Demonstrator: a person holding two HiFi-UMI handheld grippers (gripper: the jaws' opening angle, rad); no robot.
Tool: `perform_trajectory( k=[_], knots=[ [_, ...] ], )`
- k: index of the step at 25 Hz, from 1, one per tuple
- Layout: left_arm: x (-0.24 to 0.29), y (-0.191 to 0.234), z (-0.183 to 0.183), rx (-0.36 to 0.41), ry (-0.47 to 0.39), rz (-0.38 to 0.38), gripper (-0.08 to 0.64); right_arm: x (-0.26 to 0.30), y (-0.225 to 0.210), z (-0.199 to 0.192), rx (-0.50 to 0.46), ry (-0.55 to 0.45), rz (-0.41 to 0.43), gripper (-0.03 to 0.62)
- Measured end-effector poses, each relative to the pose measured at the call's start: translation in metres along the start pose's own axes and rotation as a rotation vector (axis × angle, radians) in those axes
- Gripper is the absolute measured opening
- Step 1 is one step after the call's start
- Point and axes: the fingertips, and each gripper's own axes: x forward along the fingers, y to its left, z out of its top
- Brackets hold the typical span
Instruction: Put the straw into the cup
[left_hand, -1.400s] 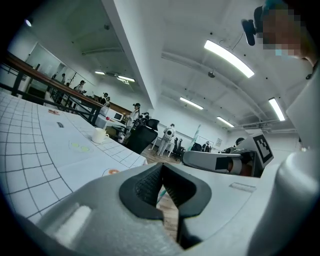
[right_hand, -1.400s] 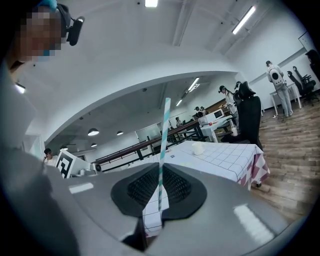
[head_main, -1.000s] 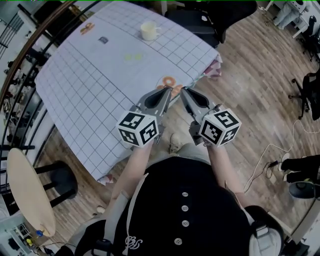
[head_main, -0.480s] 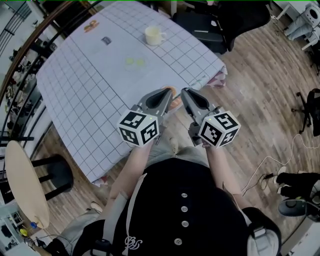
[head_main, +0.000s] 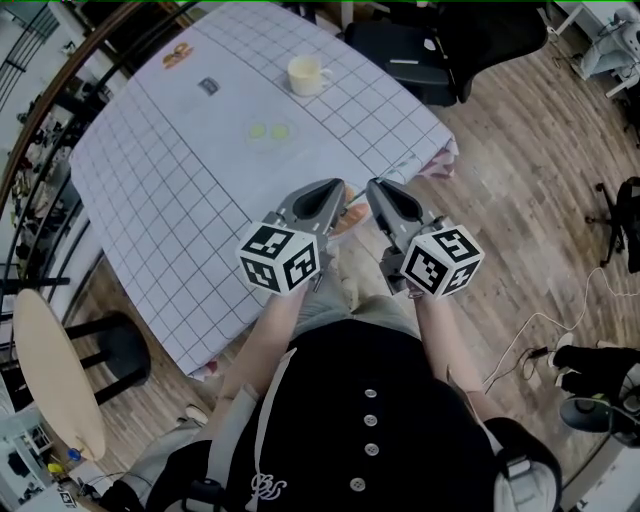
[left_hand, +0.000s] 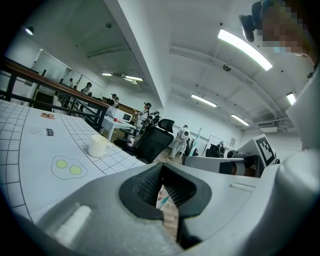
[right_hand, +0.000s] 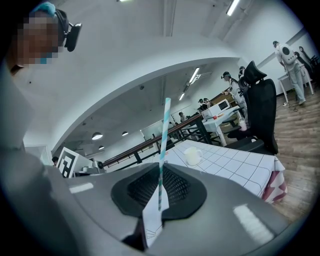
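We see the right gripper (right_hand: 160, 189) clamped on the straw (right_hand: 164, 135), which stands up out of the jaws, its paper wrapper (right_hand: 151, 219) pinched alongside. The left gripper (left_hand: 164, 192) has its jaws close together, gripping nothing we can make out. The cup (head_main: 305, 75) stands well apart, far across the table (head_main: 170, 190).

Your black top (head_main: 400, 440) has white buttons (head_main: 371, 421), and your grey left gripper (head_main: 337, 187) and right gripper (head_main: 373, 186) carry black-and-white marker cubes.
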Motion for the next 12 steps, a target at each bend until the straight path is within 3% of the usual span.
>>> perform_trajectory(
  k=[12],
  knots=[
    [0.028,0.047,0.023,-0.016,0.005,-0.004,0.000,0.053,-0.026,0.030,-0.042,0.016,-0.019,0.025]
  ],
)
